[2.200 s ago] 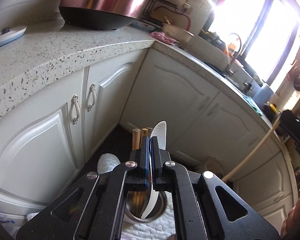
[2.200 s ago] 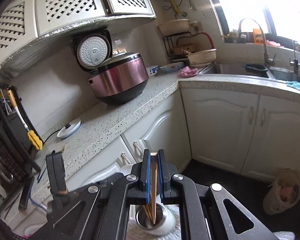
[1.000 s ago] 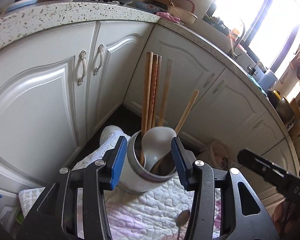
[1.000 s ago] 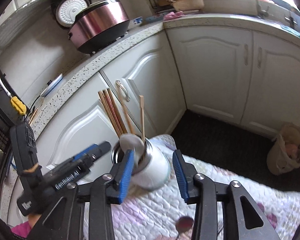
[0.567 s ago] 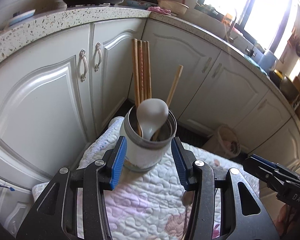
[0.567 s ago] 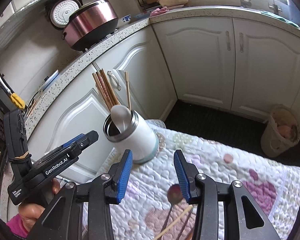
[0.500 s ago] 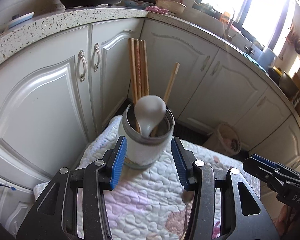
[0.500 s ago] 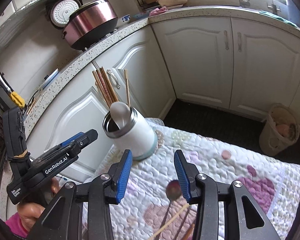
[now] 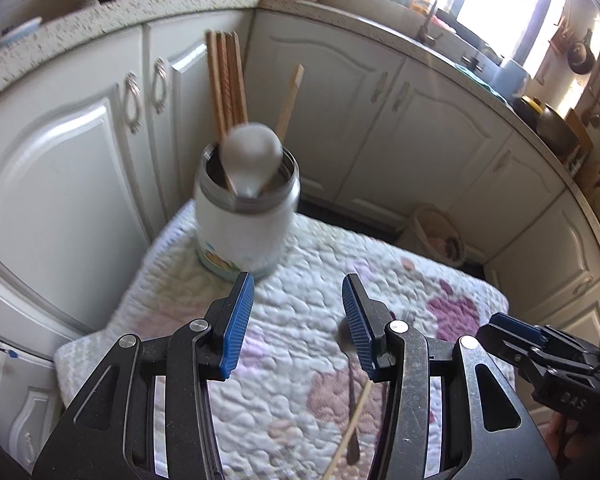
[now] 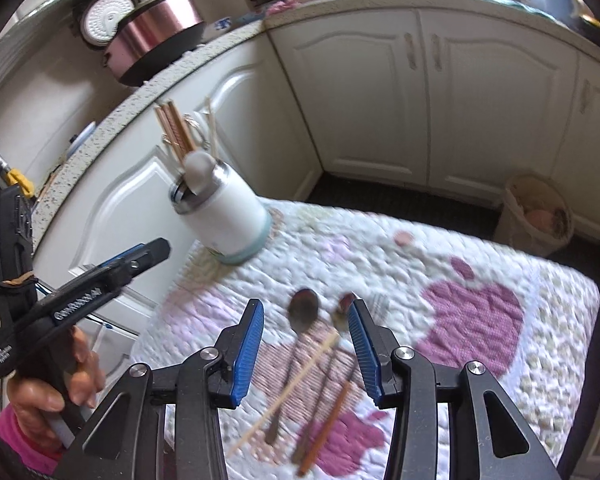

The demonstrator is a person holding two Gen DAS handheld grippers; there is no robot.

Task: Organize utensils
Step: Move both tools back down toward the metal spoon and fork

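Note:
A white utensil holder (image 9: 246,220) stands on the quilted mat's far left corner, holding several wooden chopsticks (image 9: 225,80) and a white spoon (image 9: 252,154). My left gripper (image 9: 298,292) is open and empty, hovering over the mat short of the holder. My right gripper (image 10: 306,320) is also open and empty, above loose utensils lying on the mat: a metal spoon (image 10: 303,308), a second spoon (image 10: 341,312), a pale chopstick (image 10: 296,376) and a brown chopstick (image 10: 325,426). The holder (image 10: 228,216) sits well beyond it to the left.
The quilted mat (image 10: 472,320) has pink patches and drops off at its edges. White cabinet doors (image 9: 72,168) stand close behind the holder. A rice cooker (image 10: 156,28) sits on the speckled counter, and a bin (image 10: 540,212) is on the dark floor. A hand (image 10: 60,384) holds the left gripper.
Both grippers, earlier shut on a white spoon and a chopstick above the holder, now stand open and have drawn back from it. The right one now hovers over the loose utensils.

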